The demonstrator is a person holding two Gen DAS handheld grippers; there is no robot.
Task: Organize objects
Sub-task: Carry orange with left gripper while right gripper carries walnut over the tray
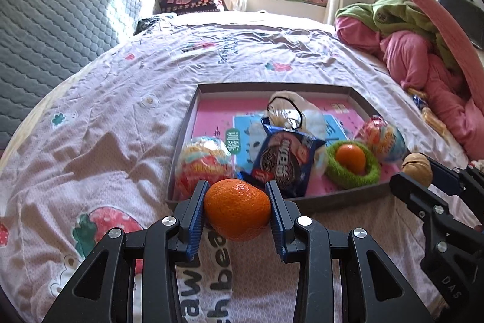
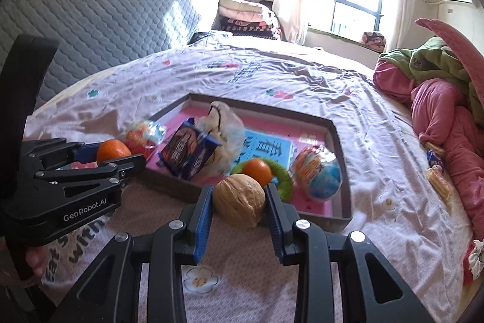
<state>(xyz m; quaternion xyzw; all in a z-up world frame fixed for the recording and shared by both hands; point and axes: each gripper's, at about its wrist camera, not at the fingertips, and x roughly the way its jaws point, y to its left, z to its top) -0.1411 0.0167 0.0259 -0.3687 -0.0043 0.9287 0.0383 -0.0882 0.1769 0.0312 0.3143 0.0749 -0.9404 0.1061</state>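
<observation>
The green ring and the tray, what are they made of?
Green ring: looks like soft plush or fuzzy fabric, going by its shaggy, matte surface. Tray: probably cardboard, with thin, stiff grey-brown walls and a printed pink paper floor.

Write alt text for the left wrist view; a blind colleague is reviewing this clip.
The left gripper clamps a tangerine above a pink bedspread, near a shallow tray holding a cookie pack, wrapped snacks and a second tangerine in a green ring. At right, the right gripper holds a walnut.
</observation>
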